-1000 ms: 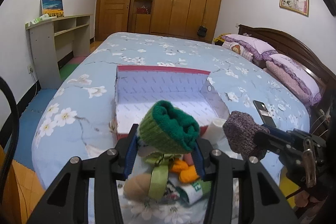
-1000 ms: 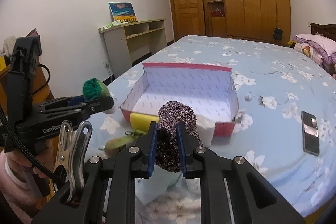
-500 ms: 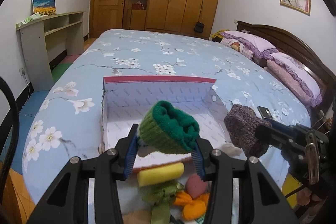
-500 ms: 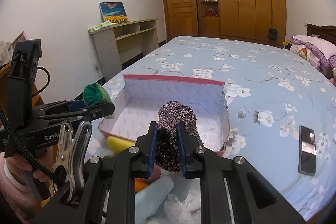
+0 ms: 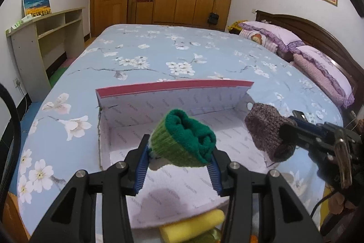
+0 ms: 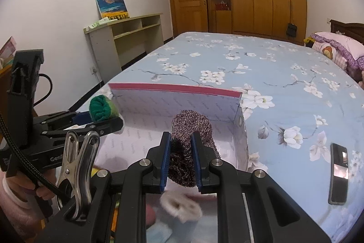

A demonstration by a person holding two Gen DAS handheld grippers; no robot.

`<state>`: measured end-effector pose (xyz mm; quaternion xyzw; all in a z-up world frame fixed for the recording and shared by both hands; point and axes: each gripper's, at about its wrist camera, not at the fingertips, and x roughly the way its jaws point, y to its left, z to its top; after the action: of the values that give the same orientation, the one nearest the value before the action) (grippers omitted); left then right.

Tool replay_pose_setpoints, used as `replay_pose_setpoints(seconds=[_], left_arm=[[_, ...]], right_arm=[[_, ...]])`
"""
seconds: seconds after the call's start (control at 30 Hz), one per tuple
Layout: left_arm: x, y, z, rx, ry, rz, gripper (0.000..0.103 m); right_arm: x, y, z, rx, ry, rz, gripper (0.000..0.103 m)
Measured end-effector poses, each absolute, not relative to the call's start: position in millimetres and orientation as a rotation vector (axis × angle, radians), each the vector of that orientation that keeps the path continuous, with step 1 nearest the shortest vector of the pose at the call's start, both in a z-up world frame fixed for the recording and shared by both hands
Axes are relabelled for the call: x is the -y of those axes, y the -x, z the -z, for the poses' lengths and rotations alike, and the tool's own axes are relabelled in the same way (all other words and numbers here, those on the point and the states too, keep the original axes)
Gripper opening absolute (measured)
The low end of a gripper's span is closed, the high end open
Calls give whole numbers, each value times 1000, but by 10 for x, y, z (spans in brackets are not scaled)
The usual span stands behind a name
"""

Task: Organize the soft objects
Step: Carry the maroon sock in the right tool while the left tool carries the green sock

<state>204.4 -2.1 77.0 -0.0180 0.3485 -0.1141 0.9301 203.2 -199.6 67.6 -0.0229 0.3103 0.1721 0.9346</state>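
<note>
Your left hand-held gripper (image 5: pixel 179 165) is clamped on the rolled green sock (image 5: pixel 184 137), which hangs over the near left part of the open box (image 5: pixel 173 89); its roll lies crosswise between the pads, the open end facing away from you; your right hand-held gripper (image 6: pixel 180 162) is closed tight on the speckled brown sock (image 6: pixel 187 140), standing upright over the box's near right part; both sit about equally near the floor of the box, which lies straight below and ahead; the box, on the bed (image 6: pixel 261 65), looks empty; a yellow sponge (image 5: pixel 193 228) lies outside its near wall.
</note>
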Motion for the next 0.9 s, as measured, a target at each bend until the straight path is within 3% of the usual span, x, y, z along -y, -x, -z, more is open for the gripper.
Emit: replay_pose_setpoints(seconds=[0.7, 0.9], left_arm=[[117, -2632, -394, -787, 11, 147, 48], [128, -2724, -315, -823, -9, 136, 56]], right_arm=[[2114, -2753, -263, -714, 48, -355, 19], [2114, -2818, -211, -731, 38, -359, 19]])
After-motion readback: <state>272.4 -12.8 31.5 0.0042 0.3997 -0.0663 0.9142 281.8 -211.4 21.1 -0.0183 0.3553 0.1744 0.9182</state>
